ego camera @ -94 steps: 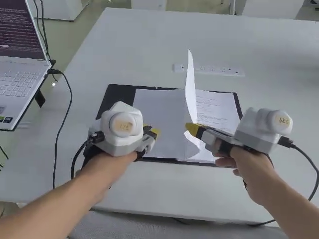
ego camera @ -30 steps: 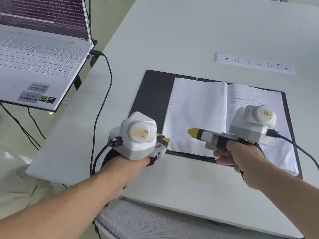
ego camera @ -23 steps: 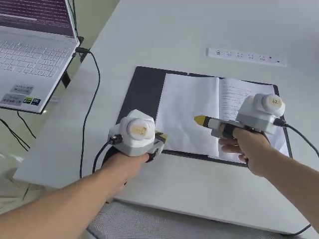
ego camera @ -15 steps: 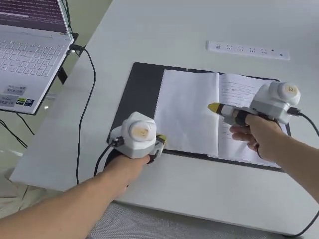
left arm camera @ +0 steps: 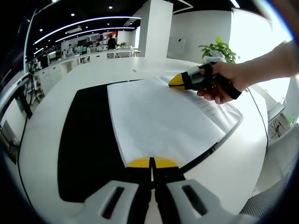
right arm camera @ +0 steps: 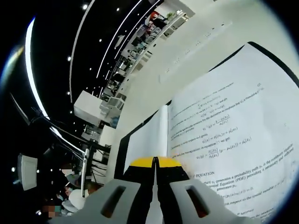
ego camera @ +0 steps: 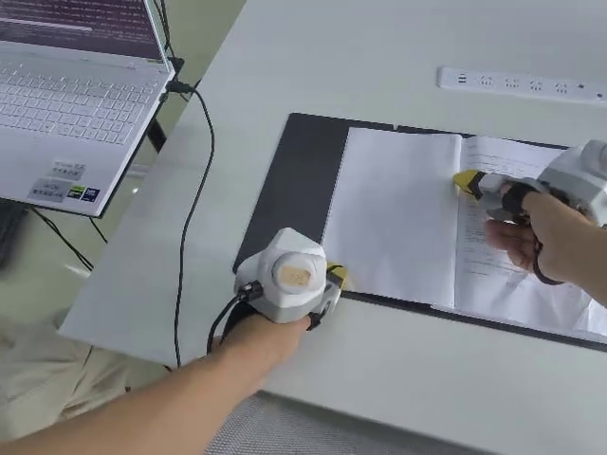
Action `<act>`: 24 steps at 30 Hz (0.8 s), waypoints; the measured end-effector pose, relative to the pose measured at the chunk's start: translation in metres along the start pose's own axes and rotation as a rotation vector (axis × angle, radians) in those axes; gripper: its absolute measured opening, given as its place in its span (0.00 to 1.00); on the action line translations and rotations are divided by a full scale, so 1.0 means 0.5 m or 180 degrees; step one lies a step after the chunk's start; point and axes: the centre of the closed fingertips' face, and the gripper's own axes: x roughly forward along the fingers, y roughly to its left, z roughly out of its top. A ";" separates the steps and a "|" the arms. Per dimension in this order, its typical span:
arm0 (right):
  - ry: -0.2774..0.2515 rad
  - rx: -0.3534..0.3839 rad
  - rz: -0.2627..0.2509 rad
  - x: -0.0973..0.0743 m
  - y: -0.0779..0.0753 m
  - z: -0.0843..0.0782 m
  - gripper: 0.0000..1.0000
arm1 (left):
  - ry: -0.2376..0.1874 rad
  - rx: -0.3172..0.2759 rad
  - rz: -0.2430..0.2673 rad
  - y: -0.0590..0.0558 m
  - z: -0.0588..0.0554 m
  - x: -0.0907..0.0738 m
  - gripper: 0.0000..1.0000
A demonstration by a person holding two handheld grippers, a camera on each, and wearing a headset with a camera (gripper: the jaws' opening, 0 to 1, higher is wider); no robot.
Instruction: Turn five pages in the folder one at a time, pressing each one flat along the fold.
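The folder [ego camera: 294,180] lies open on the white table, its black inside cover to the left. A blank white page [ego camera: 394,218] lies flat on the left side and a printed page [ego camera: 493,275] on the right. My right gripper [ego camera: 465,180] is shut, its yellow tips down at the fold near the far end of the pages. In the right gripper view the shut tips [right arm camera: 155,162] sit over the fold, beside the printed page [right arm camera: 224,140]. My left gripper [ego camera: 329,279] is shut and rests at the front edge of the blank page [left arm camera: 159,116].
An open laptop [ego camera: 66,104] stands at the far left, and a black cable [ego camera: 194,190] runs from it down over the table edge. A white power strip [ego camera: 522,83] lies beyond the folder. The table's front edge is close below my left gripper.
The page that stood upright in my right gripper now lies flat on the left. My right gripper has slid along the fold away from the front edge. My left gripper has stayed put.
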 end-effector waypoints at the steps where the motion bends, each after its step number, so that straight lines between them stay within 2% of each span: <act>1: -0.0003 0.0128 0.0051 0.009 0.002 0.004 0.00 | -0.0001 0.0013 0.0000 0.000 0.000 0.001 0.00; 3: -0.0029 0.0195 0.0078 0.020 0.001 0.017 0.00 | 0.0001 -0.0005 0.0003 0.000 -0.001 0.001 0.00; 7: -0.0051 0.0087 0.0034 0.050 0.008 0.038 0.00 | -0.0003 -0.0002 0.0003 -0.001 -0.001 -0.001 0.00; 8: -0.0119 0.0116 0.0036 0.058 0.009 0.052 0.00 | -0.0008 -0.0001 0.0000 -0.001 -0.001 -0.001 0.00; 10: -0.0331 0.0282 -0.0021 0.073 -0.005 0.085 0.00 | -0.0010 0.0004 0.0001 -0.001 -0.001 0.000 0.00; 11: -0.0360 0.0353 -0.0010 0.078 -0.009 0.092 0.00 | -0.0005 0.0016 0.0003 -0.002 -0.001 0.000 0.00; 13: -0.0405 0.0661 0.0042 0.087 -0.012 0.105 0.00 | 0.0004 0.0041 -0.0001 -0.001 -0.001 0.001 0.00; 16: -0.0481 0.0715 0.0031 0.094 -0.017 0.121 0.00 | 0.0009 0.0057 -0.0014 -0.001 -0.001 0.001 0.00; 22: -0.0458 0.0697 -0.0005 0.096 -0.010 0.121 0.00 | 0.0024 0.0075 -0.0022 -0.001 -0.001 0.001 0.00; 24: -0.0338 0.0623 -0.0029 0.091 -0.012 0.109 0.00 | 0.0017 0.0080 -0.0023 -0.001 -0.001 0.000 0.00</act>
